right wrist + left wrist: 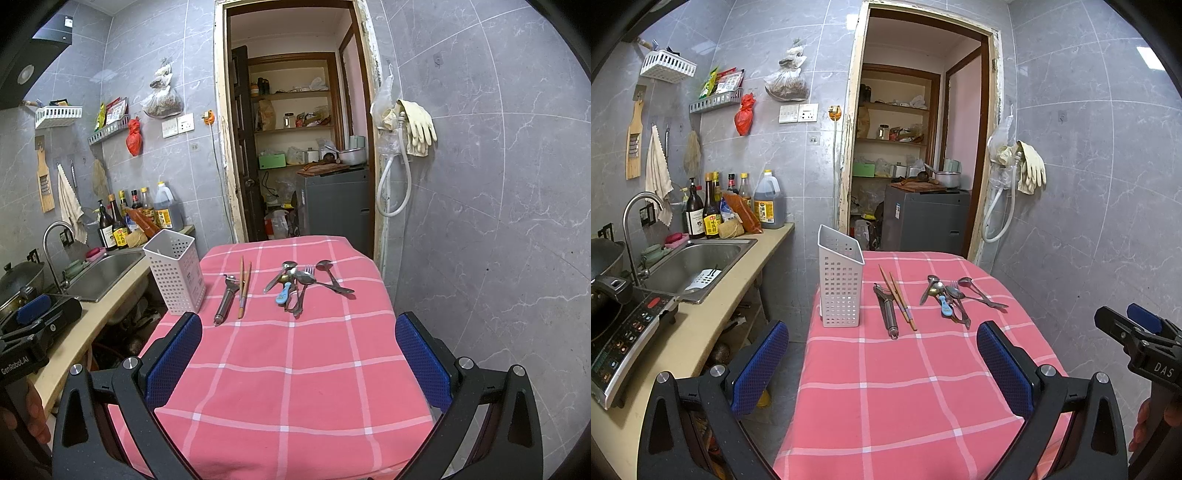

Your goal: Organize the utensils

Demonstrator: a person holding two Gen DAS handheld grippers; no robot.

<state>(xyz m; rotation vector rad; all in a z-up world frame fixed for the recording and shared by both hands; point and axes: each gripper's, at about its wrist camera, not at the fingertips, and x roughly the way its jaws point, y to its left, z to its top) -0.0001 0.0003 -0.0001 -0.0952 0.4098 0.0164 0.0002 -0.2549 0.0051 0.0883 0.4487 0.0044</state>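
Note:
A white perforated utensil holder [840, 284] [176, 273] stands at the left edge of the table with the pink checked cloth [905, 387] [295, 369]. Beside it lie a metal peeler [886, 310] [226, 300] and a pair of wooden chopsticks [899, 297] [243, 286]. Farther right is a pile of spoons and a fork [951, 295] [303, 282], one with a blue handle [945, 306] [283, 296]. My left gripper [882, 343] is open and empty over the near table. My right gripper [299, 332] [1137, 325] is open and empty, also short of the utensils.
A counter on the left holds a steel sink [698, 266] [101, 275], an induction cooker [624, 332], a wok [20, 277] and sauce bottles [713, 210]. Behind the table are an open doorway, a grey appliance [925, 218] and a tiled wall with hanging gloves [1030, 166].

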